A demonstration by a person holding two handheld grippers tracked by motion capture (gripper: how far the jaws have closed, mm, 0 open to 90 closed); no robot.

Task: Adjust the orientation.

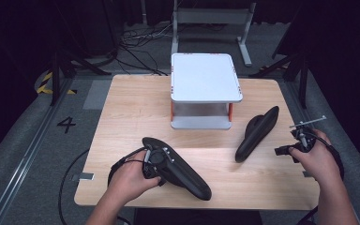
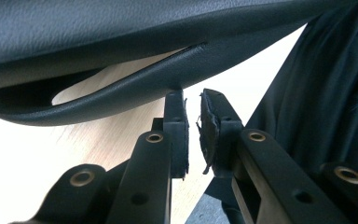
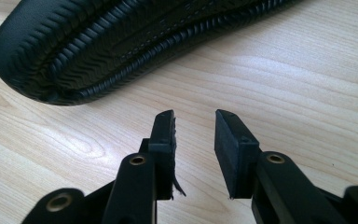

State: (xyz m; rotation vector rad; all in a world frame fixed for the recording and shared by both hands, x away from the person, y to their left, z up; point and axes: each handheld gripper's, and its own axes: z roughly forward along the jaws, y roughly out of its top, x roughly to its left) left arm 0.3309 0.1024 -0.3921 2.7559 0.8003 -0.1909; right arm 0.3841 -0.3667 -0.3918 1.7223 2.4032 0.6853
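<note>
Left gripper: jaws together on near-left shoe collar edge | right gripper: jaws apart, empty, beside right shoe | table | handling estimate: light, flexible upper, grippy sole; grasp thin collar rim.

A wooden table and a white two-tier stand are seen.
The stand is set at the table's far middle; a grey metal frame and cables are seen beyond, on the floor.
</note>
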